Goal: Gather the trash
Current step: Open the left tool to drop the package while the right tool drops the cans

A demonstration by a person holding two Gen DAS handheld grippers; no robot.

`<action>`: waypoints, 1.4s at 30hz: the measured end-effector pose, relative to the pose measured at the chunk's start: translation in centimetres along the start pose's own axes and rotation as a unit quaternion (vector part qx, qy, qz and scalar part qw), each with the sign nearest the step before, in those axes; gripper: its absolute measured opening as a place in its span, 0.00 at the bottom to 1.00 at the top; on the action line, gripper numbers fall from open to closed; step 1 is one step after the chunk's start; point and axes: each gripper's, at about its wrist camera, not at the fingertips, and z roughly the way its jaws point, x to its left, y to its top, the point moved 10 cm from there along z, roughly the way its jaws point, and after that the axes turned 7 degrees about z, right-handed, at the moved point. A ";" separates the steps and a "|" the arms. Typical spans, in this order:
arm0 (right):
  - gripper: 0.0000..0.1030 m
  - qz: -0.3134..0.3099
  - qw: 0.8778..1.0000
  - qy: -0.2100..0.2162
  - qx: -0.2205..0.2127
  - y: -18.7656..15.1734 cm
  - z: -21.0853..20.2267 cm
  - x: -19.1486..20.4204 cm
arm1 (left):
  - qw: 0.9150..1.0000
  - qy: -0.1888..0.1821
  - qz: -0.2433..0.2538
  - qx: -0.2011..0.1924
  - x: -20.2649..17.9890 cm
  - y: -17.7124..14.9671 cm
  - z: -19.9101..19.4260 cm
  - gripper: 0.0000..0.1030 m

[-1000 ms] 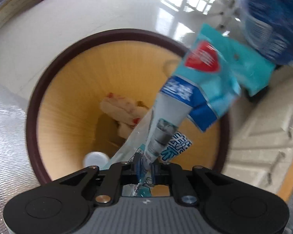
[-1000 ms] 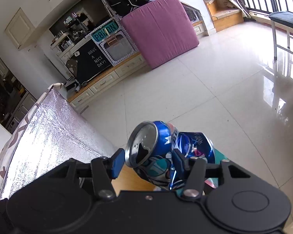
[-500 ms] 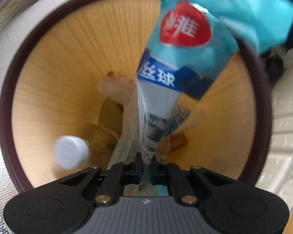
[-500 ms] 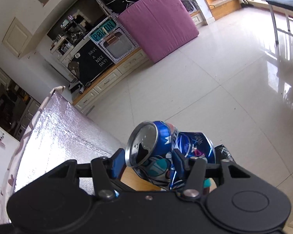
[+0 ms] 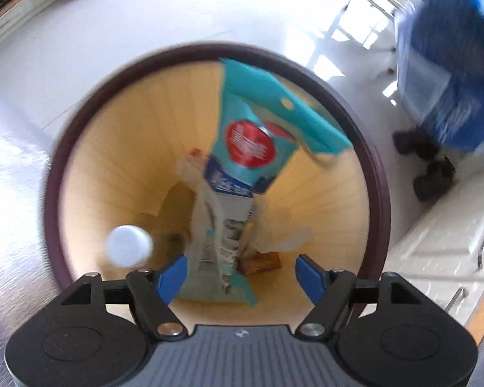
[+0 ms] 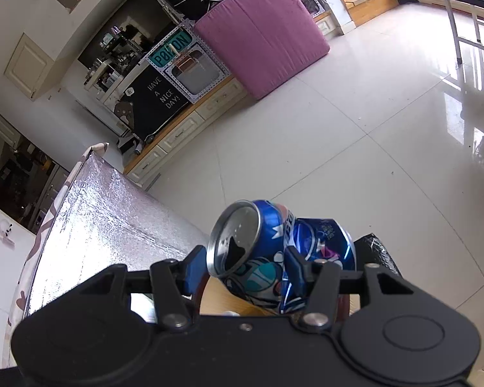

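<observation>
Wrapper (image 5: 242, 174): dropping into bin (image 5: 376, 174), long axis running 12–6 o'clock.
Left hand-held gripper (image 5: 242, 274): hanging released.
Right hand-held gripper (image 6: 245, 274): grasping crushed can (image 6: 274, 254), mouth pointing 10 o'clock.

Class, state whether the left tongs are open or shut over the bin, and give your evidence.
Open. The left tongs have blue pads spread wide apart, and the teal wrapper hangs free between them, inside the bin.

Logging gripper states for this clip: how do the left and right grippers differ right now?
The left gripper is open over the bin, the teal wrapper loose between its fingers; the right gripper is shut on a crushed blue can. Both are near the bin.
</observation>
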 end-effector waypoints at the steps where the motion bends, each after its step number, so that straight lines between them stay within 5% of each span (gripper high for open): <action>1: 0.52 0.000 1.000 0.001 0.004 -0.1 0.2 0.0 | 1.000 0.004 -0.011 -0.003 0.3 0.3 -1.3 0.76; 7: 0.52 0.008 0.999 0.008 0.031 -0.8 1.8 -0.1 | 0.995 0.061 -0.074 -0.024 2.2 -0.1 -6.5 1.00; 16: 0.54 -0.036 0.994 0.038 0.100 -2.7 8.0 2.7 | 0.993 0.069 -0.094 -0.033 2.9 -1.4 -7.6 1.00; 18: 0.74 -0.040 0.995 0.025 0.093 -2.7 8.6 3.0 | 0.993 0.065 -0.092 -0.030 2.7 -1.5 -6.9 1.00; 20: 0.81 -0.055 0.995 0.007 0.081 -2.7 8.5 3.0 | 0.994 0.062 -0.088 -0.030 2.4 -1.5 -6.1 1.00; 35: 0.81 -0.115 0.984 -0.056 0.121 -4.7 7.6 0.9 | 0.992 0.079 -0.091 -0.021 2.1 -2.2 -4.3 1.00; 42: 0.95 -0.119 0.984 -0.079 0.108 -3.8 5.4 0.4 | 0.991 0.077 -0.110 -0.026 1.9 -3.2 -5.5 1.00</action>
